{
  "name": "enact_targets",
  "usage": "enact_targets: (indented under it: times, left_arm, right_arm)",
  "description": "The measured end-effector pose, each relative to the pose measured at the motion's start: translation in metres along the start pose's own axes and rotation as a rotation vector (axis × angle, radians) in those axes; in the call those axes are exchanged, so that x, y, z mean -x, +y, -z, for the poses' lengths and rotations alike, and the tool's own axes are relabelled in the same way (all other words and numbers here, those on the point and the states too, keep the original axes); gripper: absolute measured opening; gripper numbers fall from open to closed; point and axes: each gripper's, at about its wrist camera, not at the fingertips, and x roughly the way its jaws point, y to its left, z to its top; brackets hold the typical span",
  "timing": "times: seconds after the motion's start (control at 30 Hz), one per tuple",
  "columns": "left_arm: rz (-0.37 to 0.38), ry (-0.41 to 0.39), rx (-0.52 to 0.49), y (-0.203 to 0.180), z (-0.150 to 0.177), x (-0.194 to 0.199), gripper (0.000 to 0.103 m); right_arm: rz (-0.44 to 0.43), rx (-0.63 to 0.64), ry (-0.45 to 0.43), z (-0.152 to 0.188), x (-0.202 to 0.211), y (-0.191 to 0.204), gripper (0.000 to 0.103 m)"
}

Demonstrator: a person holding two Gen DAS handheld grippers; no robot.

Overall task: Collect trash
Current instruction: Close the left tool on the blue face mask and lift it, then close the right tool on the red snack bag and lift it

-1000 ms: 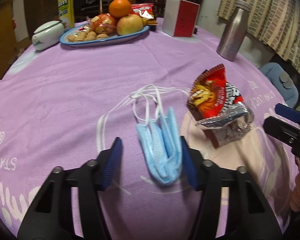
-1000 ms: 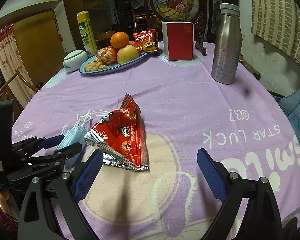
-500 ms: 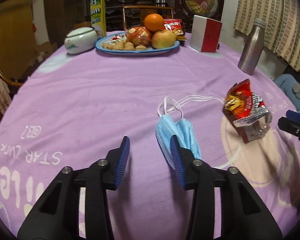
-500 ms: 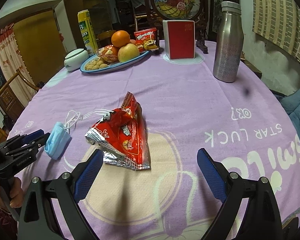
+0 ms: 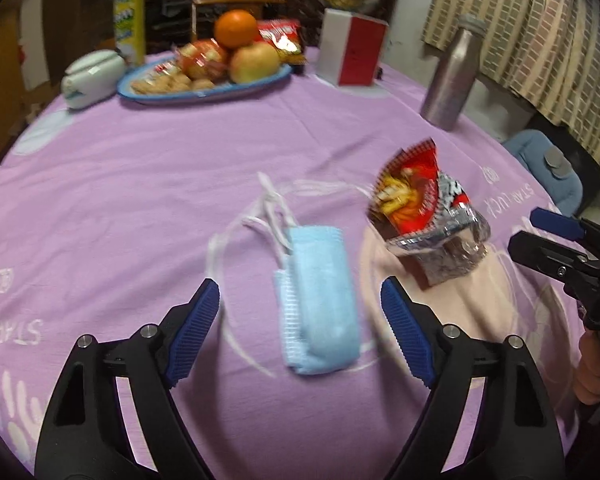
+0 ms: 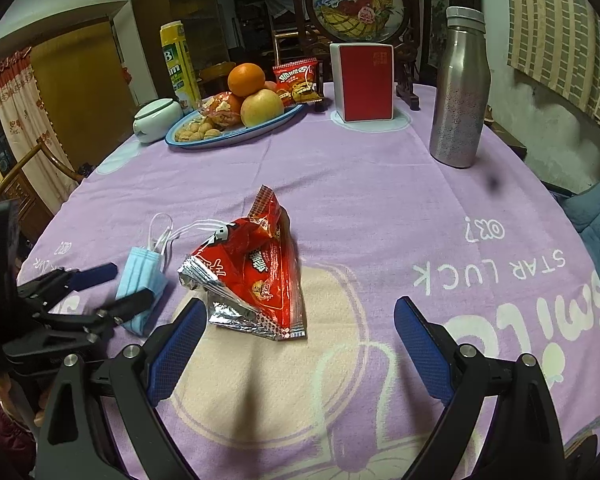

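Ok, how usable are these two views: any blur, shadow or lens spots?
Left wrist view: motion blur smears the face mask and fruit plate. Right wrist view: sharp; a dark lens spot beside the steel bottle, and a soft shadow on the tablecloth by the snack wrapper.

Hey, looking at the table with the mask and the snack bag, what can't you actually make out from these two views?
- Left wrist view: motion blur smears the face mask, so its pleats and the tablecloth lettering are unreadable.
- Right wrist view: the left tool, jaws opening, covers the mask's near end.
- Both views: whether the red snack bag is empty; its torn foil mouth shows nothing clear inside.
- Both views: no trash bin is in frame.
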Motion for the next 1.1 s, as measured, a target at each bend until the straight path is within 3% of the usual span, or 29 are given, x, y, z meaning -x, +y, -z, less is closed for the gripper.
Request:
enact_targets:
  times: [0.17, 0.2, 0.23, 0.27, 0.3, 0.33, 0.57, 0.7, 0.9, 0.97, 1.03, 1.1]
  left_arm:
    - [0.012, 0.039, 0.005, -0.001, 0.001, -0.009, 0.079]
    - [0.015, 0.036, 0.006, -0.001, 0.002, -0.009, 0.073]
    - [0.013, 0.033, -0.001, -0.002, 0.002, -0.008, 0.058]
    - [0.01, 0.031, -0.018, -0.004, 0.003, -0.008, 0.052]
    - [0.008, 0.029, -0.031, -0.006, 0.003, -0.008, 0.04]
    - [0.01, 0.029, -0.034, -0.007, 0.004, -0.007, 0.037]
    - [-0.056, -0.034, 0.017, 0.018, 0.009, 0.017, 0.034]
    - [-0.132, -0.015, 0.065, 0.052, 0.026, 0.029, 0.034]
    - [-0.176, -0.008, 0.135, 0.08, 0.034, 0.039, 0.038]
    - [-0.182, -0.009, 0.124, 0.078, 0.034, 0.039, 0.047]
    - [-0.201, 0.019, 0.105, 0.074, 0.035, 0.035, 0.073]
    - [-0.206, 0.045, 0.124, 0.078, 0.035, 0.029, 0.081]
  right_arm:
    - [-0.002, -0.001, 0.001, 0.0, 0.0, 0.001, 0.093]
    - [-0.002, -0.001, 0.001, 0.0, 0.0, 0.001, 0.093]
    - [-0.001, 0.0, 0.0, 0.0, 0.0, 0.001, 0.093]
    - [0.001, 0.001, 0.001, 0.0, 0.0, 0.001, 0.093]
    - [0.002, 0.001, 0.001, 0.0, 0.0, 0.002, 0.093]
    - [0.003, 0.002, 0.003, 0.0, 0.0, 0.002, 0.093]
    - [0.005, -0.006, 0.012, -0.001, -0.004, 0.0, 0.093]
    - [-0.016, -0.015, 0.024, -0.001, -0.007, -0.002, 0.093]
    - [-0.046, -0.025, 0.013, -0.002, -0.008, -0.002, 0.093]
    - [-0.04, -0.027, 0.005, -0.002, -0.009, -0.002, 0.093]
    - [-0.025, -0.03, -0.006, -0.001, -0.009, -0.002, 0.093]
    - [-0.014, -0.029, -0.018, -0.002, -0.009, -0.002, 0.093]
